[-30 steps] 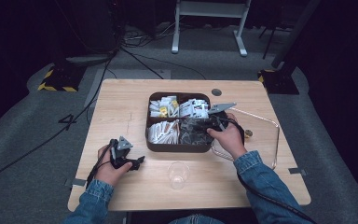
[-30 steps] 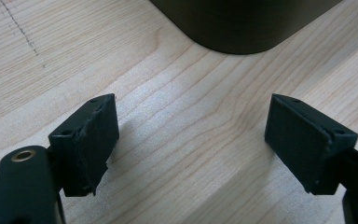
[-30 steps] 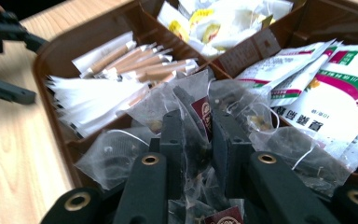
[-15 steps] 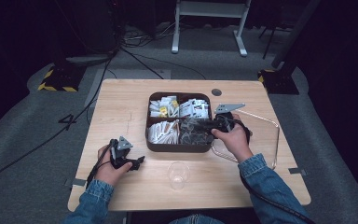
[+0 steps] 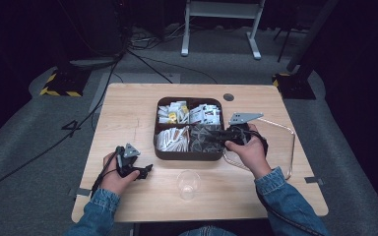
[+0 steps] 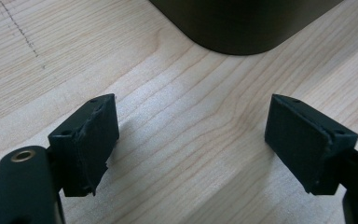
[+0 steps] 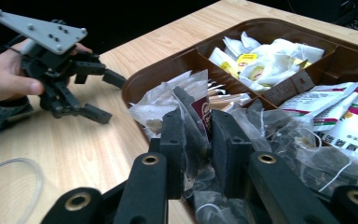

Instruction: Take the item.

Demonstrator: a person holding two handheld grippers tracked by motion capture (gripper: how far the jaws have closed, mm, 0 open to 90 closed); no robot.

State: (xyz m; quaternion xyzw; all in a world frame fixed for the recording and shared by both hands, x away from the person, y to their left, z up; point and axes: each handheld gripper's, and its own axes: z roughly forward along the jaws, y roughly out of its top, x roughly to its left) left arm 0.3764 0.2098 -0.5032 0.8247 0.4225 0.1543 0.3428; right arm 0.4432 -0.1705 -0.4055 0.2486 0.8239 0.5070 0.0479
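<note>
The table (image 5: pixel 128 113) was pale wood with a smooth matt grain. The tray (image 7: pixel 168 70) was glossy brown plastic. The tea bag (image 7: pixel 200 116) sat in a clear crinkled wrapper. The right gripper (image 7: pixel 196 140) had matt black jaws with rough foam pads (image 7: pixel 223 140). The cup (image 5: pixel 188 184) was clear plastic.

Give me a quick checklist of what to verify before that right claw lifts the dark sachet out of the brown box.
1. Right gripper shut on the dark tea sachet: ok.
2. Only one sachet between the jaws: cannot tell; neighbouring clear wrappers press against them.
3. Strings of other sachets free of the jaws: cannot tell.
4. Left gripper out of the way: ok, open on the table, beside the tray.
5. Clear cup upright near the table's front edge: ok.
</note>
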